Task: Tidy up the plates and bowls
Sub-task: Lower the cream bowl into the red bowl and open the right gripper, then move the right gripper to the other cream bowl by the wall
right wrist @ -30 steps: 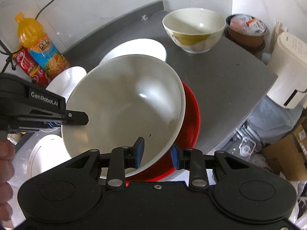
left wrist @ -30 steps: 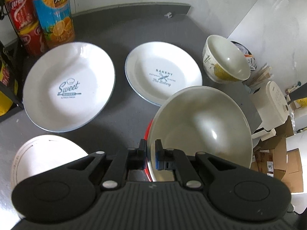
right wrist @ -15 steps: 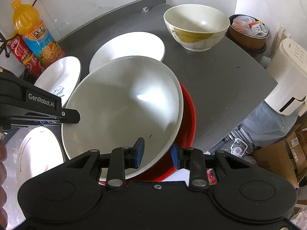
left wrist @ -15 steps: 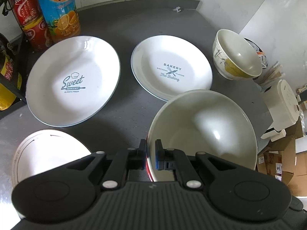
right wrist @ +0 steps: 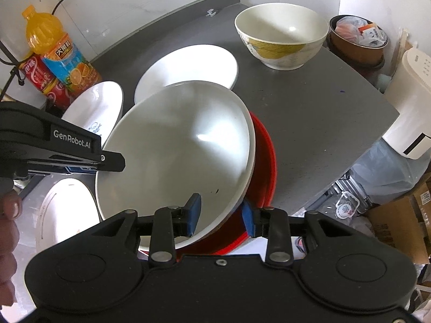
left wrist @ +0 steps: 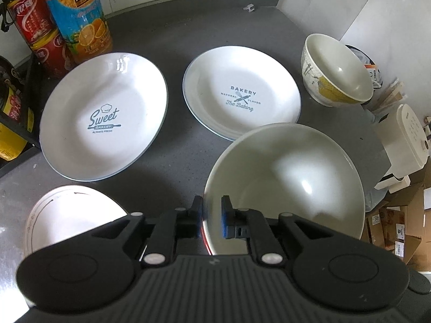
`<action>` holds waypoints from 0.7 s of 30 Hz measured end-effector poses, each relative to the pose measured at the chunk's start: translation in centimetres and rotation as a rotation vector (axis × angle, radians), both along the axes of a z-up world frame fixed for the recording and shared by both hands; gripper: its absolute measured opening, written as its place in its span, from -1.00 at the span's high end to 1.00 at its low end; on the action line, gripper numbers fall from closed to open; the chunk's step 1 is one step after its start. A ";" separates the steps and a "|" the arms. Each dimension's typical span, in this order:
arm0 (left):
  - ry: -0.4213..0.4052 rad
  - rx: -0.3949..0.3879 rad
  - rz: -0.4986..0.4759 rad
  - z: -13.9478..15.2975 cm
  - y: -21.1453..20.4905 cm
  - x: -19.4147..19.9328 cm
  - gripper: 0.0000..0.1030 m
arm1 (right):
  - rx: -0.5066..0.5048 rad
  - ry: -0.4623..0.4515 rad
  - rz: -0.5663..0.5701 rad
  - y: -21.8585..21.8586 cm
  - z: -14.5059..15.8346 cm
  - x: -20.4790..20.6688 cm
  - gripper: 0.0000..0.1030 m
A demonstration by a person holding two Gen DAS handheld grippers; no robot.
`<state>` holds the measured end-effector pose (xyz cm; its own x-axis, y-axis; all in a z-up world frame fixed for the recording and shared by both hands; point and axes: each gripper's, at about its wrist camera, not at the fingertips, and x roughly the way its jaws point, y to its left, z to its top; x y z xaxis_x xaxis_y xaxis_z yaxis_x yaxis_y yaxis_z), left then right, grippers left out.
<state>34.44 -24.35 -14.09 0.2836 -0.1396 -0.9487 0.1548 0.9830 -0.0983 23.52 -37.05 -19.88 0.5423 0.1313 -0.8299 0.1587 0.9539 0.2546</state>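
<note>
A large bowl, white inside and red outside (left wrist: 291, 177) (right wrist: 183, 156), is held above the grey counter (left wrist: 175, 156) by both grippers. My left gripper (left wrist: 211, 210) is shut on its left rim. My right gripper (right wrist: 221, 212) is shut on its near rim. A "Sweet Bakery" plate (left wrist: 103, 115) and a "Bakery" plate (left wrist: 242, 94) lie on the counter beyond. A patterned cream bowl (left wrist: 336, 72) (right wrist: 282, 35) stands at the far right. A plain white plate (left wrist: 64, 215) (right wrist: 67, 210) lies near left.
An orange juice bottle (left wrist: 78, 18) and red cans (left wrist: 35, 27) stand at the back left. A white appliance (right wrist: 409, 102) and a brown bin (right wrist: 358, 40) sit past the counter's right edge, with cardboard boxes (left wrist: 398, 223) below.
Both grippers have lifted the large bowl a little higher above the counter. The plates and the patterned bowl have not moved.
</note>
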 end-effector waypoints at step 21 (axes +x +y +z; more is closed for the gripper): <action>-0.028 0.016 -0.007 2.6 -0.2 2.1 0.14 | 0.099 -0.032 0.010 -2.2 1.8 -0.2 -0.47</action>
<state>36.51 -24.54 -11.49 0.3087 -0.1263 -0.9427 0.1642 0.9833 -0.0780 23.28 -39.24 -18.08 0.5666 0.2179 -0.7947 0.1393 0.9252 0.3530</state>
